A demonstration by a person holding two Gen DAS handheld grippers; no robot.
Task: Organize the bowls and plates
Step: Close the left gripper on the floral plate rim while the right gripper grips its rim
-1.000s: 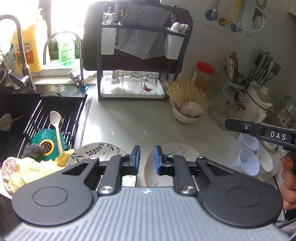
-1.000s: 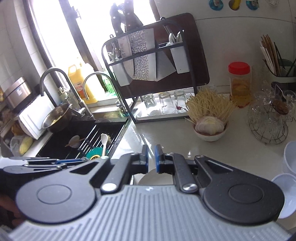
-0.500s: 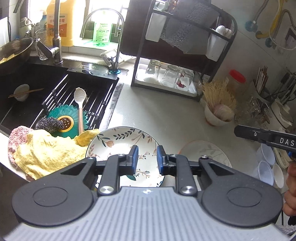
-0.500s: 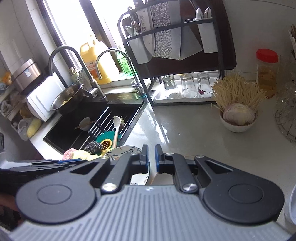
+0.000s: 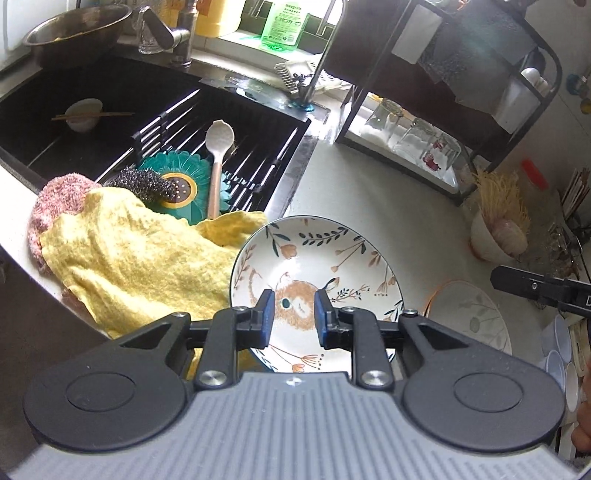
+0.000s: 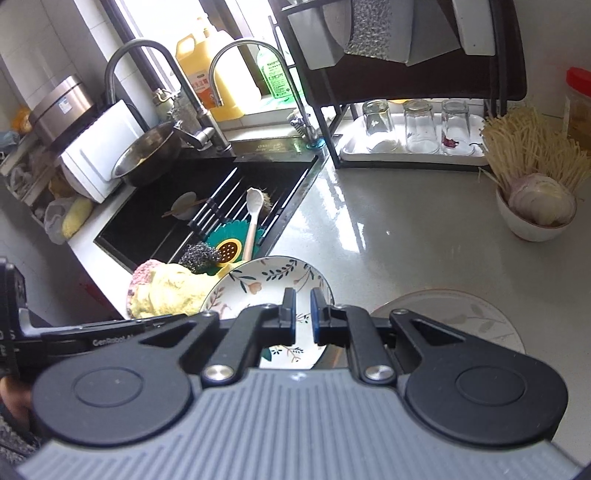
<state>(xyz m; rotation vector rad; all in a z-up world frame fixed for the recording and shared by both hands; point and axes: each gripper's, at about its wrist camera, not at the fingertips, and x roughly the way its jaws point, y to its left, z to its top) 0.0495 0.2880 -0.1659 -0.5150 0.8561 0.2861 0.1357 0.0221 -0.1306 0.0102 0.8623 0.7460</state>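
A deep floral plate lies on the counter beside the sink, its left rim against a yellow cloth. My left gripper hovers just above the plate's middle, jaws a little apart and nothing between them. A paler plate with an orange rim lies to the right. In the right wrist view, my right gripper is shut and empty, above the gap between the floral plate and the pale plate. A small bowl with chopsticks sits in the sink.
The black sink holds a roll-up rack, white spoon, green mat and steel scourer. A steel bowl stands behind the taps. A dish rack with upturned glasses, a garlic bowl and plastic cups crowd the back and right.
Both grippers have dropped and shifted left toward the floral plate, which now fills the left wrist view. The left jaws have widened slightly. The right jaws stayed shut.
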